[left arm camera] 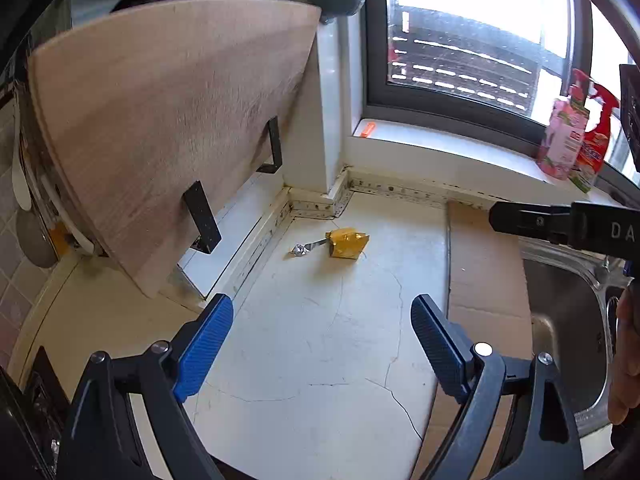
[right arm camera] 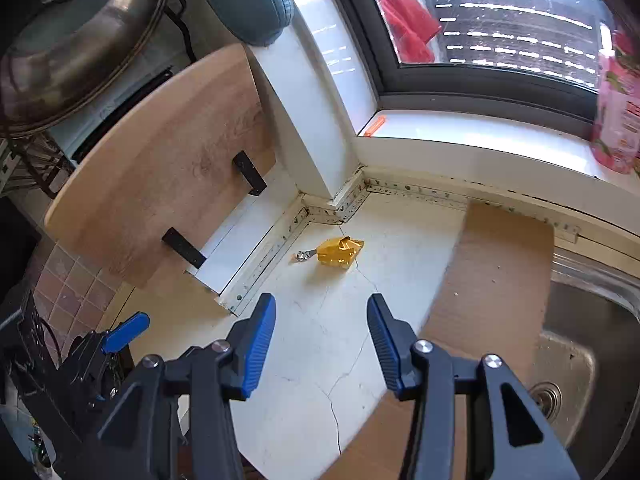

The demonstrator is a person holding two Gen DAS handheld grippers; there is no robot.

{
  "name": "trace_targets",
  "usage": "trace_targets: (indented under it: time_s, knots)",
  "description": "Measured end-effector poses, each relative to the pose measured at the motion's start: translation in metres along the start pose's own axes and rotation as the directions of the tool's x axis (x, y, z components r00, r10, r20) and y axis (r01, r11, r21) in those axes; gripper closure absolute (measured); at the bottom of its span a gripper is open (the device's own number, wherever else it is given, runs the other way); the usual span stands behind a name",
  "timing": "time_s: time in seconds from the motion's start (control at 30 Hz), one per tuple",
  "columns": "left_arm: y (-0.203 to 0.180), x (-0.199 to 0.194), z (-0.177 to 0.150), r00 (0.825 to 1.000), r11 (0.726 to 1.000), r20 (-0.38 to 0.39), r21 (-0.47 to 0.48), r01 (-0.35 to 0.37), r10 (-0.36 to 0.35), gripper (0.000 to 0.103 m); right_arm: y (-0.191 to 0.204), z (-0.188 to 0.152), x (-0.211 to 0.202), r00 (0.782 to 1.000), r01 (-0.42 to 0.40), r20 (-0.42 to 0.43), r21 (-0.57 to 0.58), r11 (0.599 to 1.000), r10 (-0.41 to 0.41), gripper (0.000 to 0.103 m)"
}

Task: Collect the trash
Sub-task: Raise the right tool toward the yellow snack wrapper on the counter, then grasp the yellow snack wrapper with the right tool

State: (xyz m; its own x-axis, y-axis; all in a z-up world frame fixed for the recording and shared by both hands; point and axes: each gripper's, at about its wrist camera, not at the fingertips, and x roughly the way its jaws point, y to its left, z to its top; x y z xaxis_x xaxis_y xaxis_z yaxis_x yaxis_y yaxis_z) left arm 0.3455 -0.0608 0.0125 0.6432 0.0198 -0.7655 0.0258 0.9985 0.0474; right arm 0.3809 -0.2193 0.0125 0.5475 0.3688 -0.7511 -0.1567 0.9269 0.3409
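Observation:
A crumpled yellow wrapper (left arm camera: 347,244) lies on the cracked white counter (left arm camera: 320,340) near the back corner, with a small silver foil scrap (left arm camera: 299,249) just left of it. Both also show in the right wrist view: the wrapper (right arm camera: 339,253) and the foil scrap (right arm camera: 303,256). My left gripper (left arm camera: 322,312) is open and empty, well short of the wrapper. My right gripper (right arm camera: 321,314) is open and empty, also short of the wrapper. Part of the right gripper (left arm camera: 560,224) shows at the right of the left wrist view. The left gripper's blue finger (right arm camera: 126,330) shows at the lower left of the right wrist view.
A wooden cutting board (left arm camera: 168,128) leans on black brackets at the left. A brown mat (left arm camera: 488,280) lies right of the wrapper, beside a steel sink (right arm camera: 580,360). Pink and red bottles (left arm camera: 568,136) stand on the window sill. A metal pot lid (right arm camera: 80,44) hangs upper left.

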Motion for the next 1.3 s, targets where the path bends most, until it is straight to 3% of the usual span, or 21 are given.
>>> trace_targets:
  time_s: [0.17,0.37,0.57,0.83,0.87,1.0,1.3]
  knots:
    - [0.008,0.052,-0.006,0.995,0.993,-0.050,-0.073,-0.088,0.084,0.016,-0.013,0.030,0.080,0.996,-0.041,-0.080,-0.017,0.999,0.040,0.055]
    - [0.019,0.095,-0.019,0.983,0.981,-0.110,-0.112,-0.156,0.144,0.019,-0.013,0.039,0.170,0.986,-0.044,-0.163,-0.036,0.998,0.038,0.055]
    - [0.036,0.125,-0.024,0.974,0.966,-0.146,-0.169,-0.198,0.174,0.025,-0.005,0.036,0.230,0.976,0.007,-0.216,-0.102,0.995,-0.029,0.055]
    - [0.047,0.137,-0.036,0.963,0.953,-0.172,-0.187,-0.238,0.207,0.028,0.000,0.032,0.277,0.963,0.032,-0.260,-0.141,0.989,-0.068,0.056]
    - [0.048,0.136,-0.036,0.963,0.952,-0.173,-0.191,-0.240,0.208,0.028,-0.001,0.030,0.281,0.959,0.033,-0.273,-0.137,0.990,-0.070,0.059]
    - [0.053,0.131,-0.041,0.960,0.946,-0.177,-0.205,-0.250,0.215,0.028,-0.006,0.028,0.289,0.953,0.016,-0.301,-0.100,0.995,-0.046,0.099]
    - [0.055,0.119,-0.047,0.963,0.945,-0.174,-0.219,-0.244,0.208,0.028,-0.006,0.025,0.254,0.959,-0.093,-0.276,-0.094,0.991,0.063,0.103]
